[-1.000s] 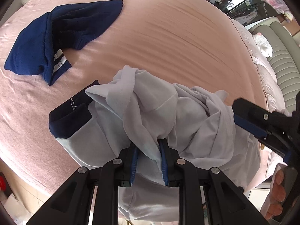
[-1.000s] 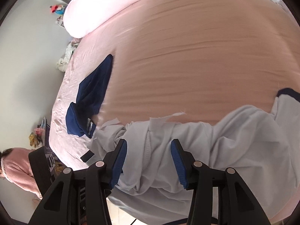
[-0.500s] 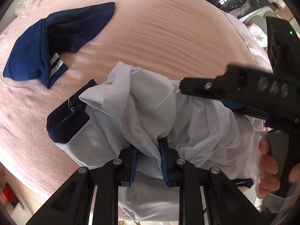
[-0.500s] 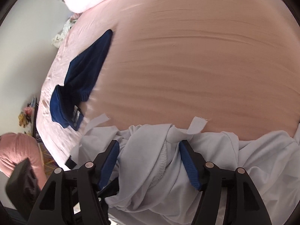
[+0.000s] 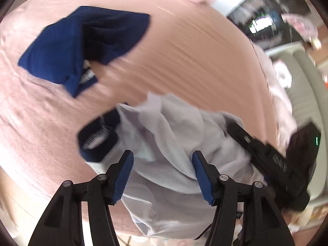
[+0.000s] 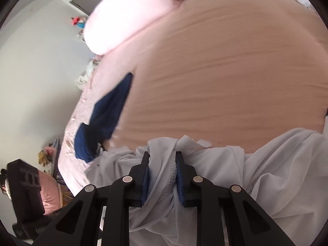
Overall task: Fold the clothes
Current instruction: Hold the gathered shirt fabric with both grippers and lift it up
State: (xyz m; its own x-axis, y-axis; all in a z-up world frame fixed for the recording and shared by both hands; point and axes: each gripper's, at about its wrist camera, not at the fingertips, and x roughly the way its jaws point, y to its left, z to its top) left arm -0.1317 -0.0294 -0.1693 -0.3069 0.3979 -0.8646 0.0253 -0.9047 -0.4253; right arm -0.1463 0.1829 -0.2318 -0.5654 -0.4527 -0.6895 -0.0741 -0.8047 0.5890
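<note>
A crumpled pale grey garment (image 5: pixel 170 143) lies at the near edge of a bed covered with a pink sheet (image 5: pixel 184 57). The left gripper (image 5: pixel 162 174) hangs over it, its jaws opening, spread apart with the cloth lying loose between them and not pinched. The right gripper (image 6: pixel 162 176) is closing, its blue pads (image 6: pixel 180 182) squeezing a bunched fold of the same garment. A navy blue garment (image 5: pixel 82 47) lies apart, farther back on the sheet. A pink pillow (image 6: pixel 127 18) sits at the bed's far end.
</note>
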